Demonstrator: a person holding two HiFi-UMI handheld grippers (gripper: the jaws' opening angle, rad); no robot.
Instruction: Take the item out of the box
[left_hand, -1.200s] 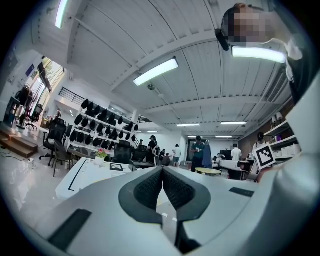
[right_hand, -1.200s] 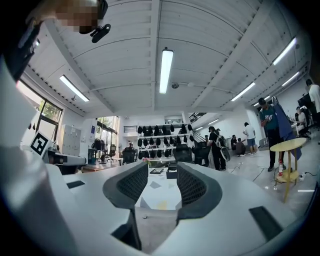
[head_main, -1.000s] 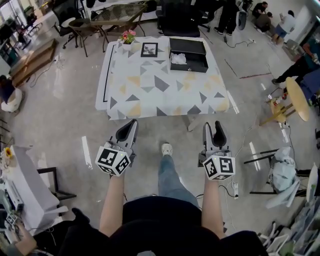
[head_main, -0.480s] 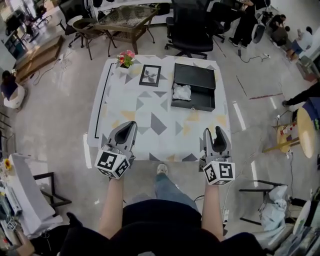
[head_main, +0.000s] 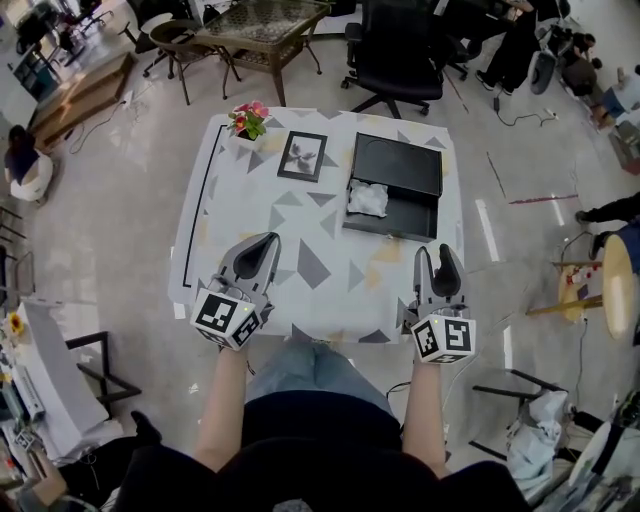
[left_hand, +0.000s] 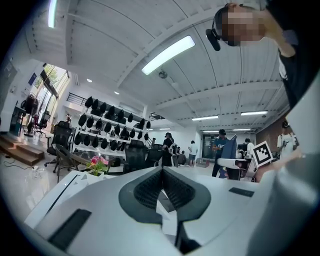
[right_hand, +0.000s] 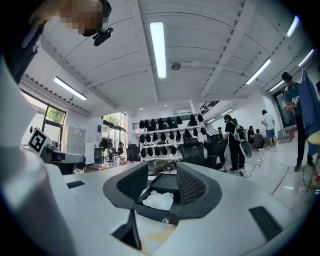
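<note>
An open black box (head_main: 395, 195) sits on the right half of the patterned table (head_main: 250, 215), its lid laid flat behind it. A crumpled white item (head_main: 367, 198) lies in its left part. My left gripper (head_main: 262, 246) hovers over the table's near left edge, shut and empty, its fingertips meeting (left_hand: 161, 171). My right gripper (head_main: 436, 254) hangs over the near right edge, just short of the box, open and empty. In the right gripper view the box (right_hand: 152, 215) and the white item (right_hand: 157, 200) show between the jaws of the right gripper (right_hand: 162, 177).
A framed picture (head_main: 302, 156) and a pot of pink flowers (head_main: 248, 118) stand at the table's far left; the flowers (left_hand: 97, 164) also show in the left gripper view. A black office chair (head_main: 400, 50) stands beyond the table. A round wooden side table (head_main: 620, 280) stands at the right.
The person has stepped up to the table. Both grippers, earlier over the floor short of it, now hang over its near edge. Their jaws look unchanged.
</note>
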